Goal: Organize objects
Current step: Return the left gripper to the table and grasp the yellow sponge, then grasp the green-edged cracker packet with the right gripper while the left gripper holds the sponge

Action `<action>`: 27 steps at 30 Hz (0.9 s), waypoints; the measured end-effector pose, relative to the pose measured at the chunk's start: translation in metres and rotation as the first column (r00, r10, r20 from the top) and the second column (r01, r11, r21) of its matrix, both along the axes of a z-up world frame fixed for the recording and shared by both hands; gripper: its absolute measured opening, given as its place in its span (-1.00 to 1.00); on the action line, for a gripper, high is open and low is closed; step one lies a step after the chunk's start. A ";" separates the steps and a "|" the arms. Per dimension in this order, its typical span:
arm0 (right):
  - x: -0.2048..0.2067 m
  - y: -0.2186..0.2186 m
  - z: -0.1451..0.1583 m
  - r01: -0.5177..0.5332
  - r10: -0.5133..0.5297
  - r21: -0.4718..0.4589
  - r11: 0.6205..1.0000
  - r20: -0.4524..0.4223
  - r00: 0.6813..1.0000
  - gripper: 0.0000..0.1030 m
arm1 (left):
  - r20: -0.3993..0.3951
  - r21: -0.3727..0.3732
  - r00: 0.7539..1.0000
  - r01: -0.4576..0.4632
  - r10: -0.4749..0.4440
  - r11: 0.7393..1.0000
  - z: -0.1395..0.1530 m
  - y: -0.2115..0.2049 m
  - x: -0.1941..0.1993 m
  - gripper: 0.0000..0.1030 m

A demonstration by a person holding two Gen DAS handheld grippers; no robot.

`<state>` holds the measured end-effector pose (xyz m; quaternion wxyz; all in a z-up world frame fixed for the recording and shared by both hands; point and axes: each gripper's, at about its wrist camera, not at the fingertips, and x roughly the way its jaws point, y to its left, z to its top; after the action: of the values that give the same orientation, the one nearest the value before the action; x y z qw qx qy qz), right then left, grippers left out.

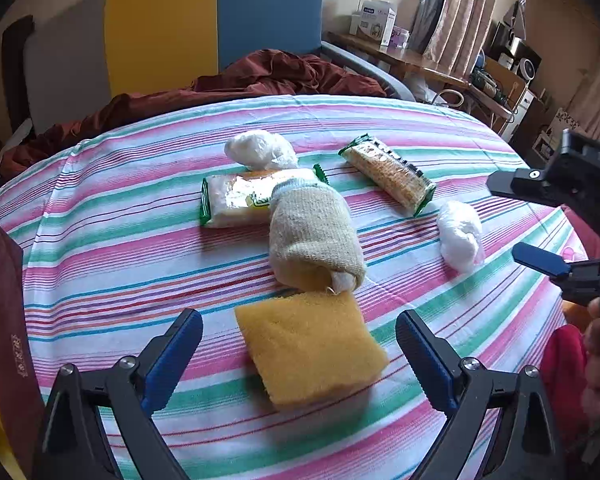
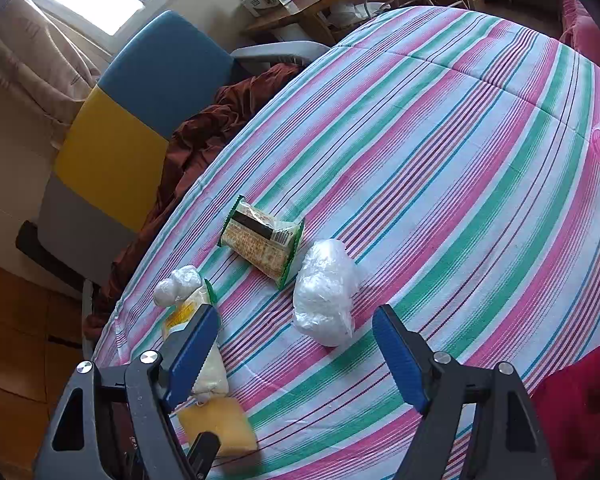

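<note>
Left wrist view takes in a striped desk (image 1: 100, 208) carrying the clutter to be organized. Landmark: the rolled beige sock (image 1: 314, 232) at its middle. Touching the sock's near end lies a yellow sponge (image 1: 312, 352); tucked under its far end is a yellow snack packet (image 1: 236, 200); beyond and to the right of it sits a cracker packet (image 1: 388, 174). A white plastic bundle (image 1: 262, 150) sits behind the sock, a second white bundle (image 1: 460, 236) to its right. The left tongs (image 1: 300, 354) stand wide apart, straddling the sponge without pressing it. The right tongs (image 2: 296, 354) also gape, holding nothing, just short of the second bundle. Likely step: reaching for the sponge. Next comes lowering and closing evenly on its soft sides.
</note>
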<state>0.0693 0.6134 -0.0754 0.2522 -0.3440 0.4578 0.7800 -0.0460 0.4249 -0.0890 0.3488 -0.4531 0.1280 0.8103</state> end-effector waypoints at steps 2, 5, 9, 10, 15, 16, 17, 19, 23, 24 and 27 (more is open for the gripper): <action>0.000 0.001 0.000 -0.003 0.003 -0.004 1.000 -0.001 1.000 0.57 | 0.038 -0.009 0.999 0.013 -0.013 1.000 -0.015 0.000 -0.004 0.51; -0.001 0.000 0.000 -0.012 0.012 0.001 1.000 0.003 1.000 0.57 | 0.052 0.067 0.998 0.039 -0.043 0.997 -0.017 -0.015 0.002 0.21; -0.004 -0.002 0.000 -0.029 0.028 0.010 1.000 0.013 1.000 0.57 | 0.027 0.115 0.999 0.026 -0.030 0.993 -0.014 -0.045 0.014 0.13; -0.004 -0.002 0.000 -0.028 0.028 0.012 1.000 0.015 0.999 0.57 | 0.033 0.133 0.999 0.018 -0.022 0.991 -0.014 -0.055 0.015 0.13; -0.005 -0.003 -0.001 -0.034 0.034 0.018 0.999 0.031 0.999 0.57 | -0.046 0.175 0.998 0.051 -0.044 0.983 -0.019 -0.083 0.028 0.15; -0.005 -0.004 -0.001 -0.036 0.035 0.024 0.999 0.035 0.999 0.57 | -0.043 0.179 0.998 0.052 -0.045 0.982 -0.021 -0.084 0.027 0.15; -0.005 -0.004 0.000 -0.038 0.037 0.028 0.999 0.038 0.999 0.57 | -0.039 0.182 0.998 0.051 -0.045 0.982 -0.021 -0.084 0.026 0.15; -0.006 -0.005 -0.001 -0.039 0.038 0.037 0.999 0.050 0.998 0.57 | -0.037 0.186 0.998 0.055 -0.049 0.981 -0.023 -0.083 0.025 0.14; -0.008 -0.009 0.002 -0.050 0.045 0.068 0.996 0.064 0.997 0.57 | -0.037 0.194 0.998 0.057 -0.051 0.979 -0.025 -0.081 0.023 0.14; -0.009 -0.010 0.003 -0.053 0.047 0.081 0.995 0.072 0.996 0.57 | -0.037 0.196 0.998 0.057 -0.051 0.979 -0.025 -0.081 0.023 0.14; -0.020 -0.018 0.006 -0.098 0.082 0.132 0.986 0.128 0.988 0.57 | -0.035 0.199 0.998 0.057 -0.051 0.978 -0.026 -0.081 0.022 0.14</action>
<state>0.0494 0.5955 -0.0690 0.2673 -0.3932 0.3705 0.7979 -0.0236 0.3443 -0.1147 0.4125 -0.4002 0.0635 0.8158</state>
